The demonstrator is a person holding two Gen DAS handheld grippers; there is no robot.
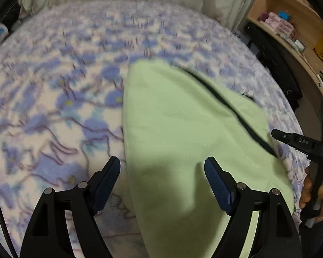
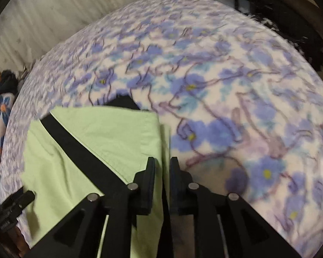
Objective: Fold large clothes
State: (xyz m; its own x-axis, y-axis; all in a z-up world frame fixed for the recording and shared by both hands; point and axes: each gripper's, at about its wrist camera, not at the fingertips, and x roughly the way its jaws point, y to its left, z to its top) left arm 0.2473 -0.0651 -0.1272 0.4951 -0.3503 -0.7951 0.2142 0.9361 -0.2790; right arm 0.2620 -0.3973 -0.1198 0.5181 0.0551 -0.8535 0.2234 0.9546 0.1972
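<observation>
Pale green cloth garment (image 1: 183,133) with a black band (image 2: 79,150) running slantwise across it lies partly folded, smooth and flat, on the bed's fleece blanket printed with blue flowers (image 1: 53,107). Its right edge is pinched between the nearly closed fingers of the right gripper (image 2: 162,172). The left gripper (image 1: 162,172) hangs over the cloth, spread wide, holding nothing.
</observation>
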